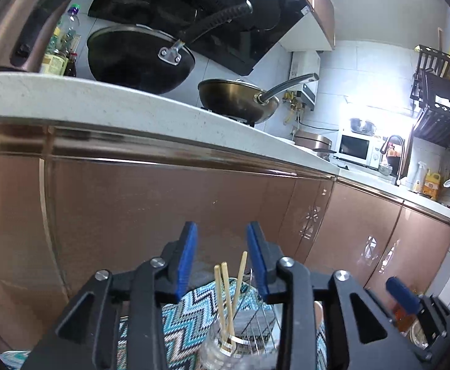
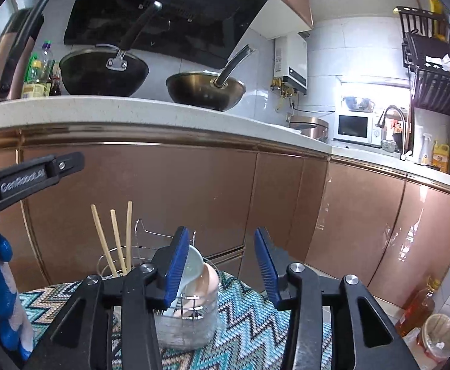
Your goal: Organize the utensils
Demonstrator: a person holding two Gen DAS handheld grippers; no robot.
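Observation:
Three wooden chopsticks stand upright in one compartment of a wire utensil holder on a zigzag-patterned cloth. A white spoon and a pink spoon stand in the other compartment. My right gripper is open and empty, raised just behind the spoons. My left gripper is open and empty above the chopsticks, which rise between its fingers without touching them. The left gripper's body shows at the left edge of the right wrist view.
Brown cabinet doors stand close behind the holder under a white counter. A black wok and a brass wok sit on the counter. An oil bottle and a jar stand on the floor at right.

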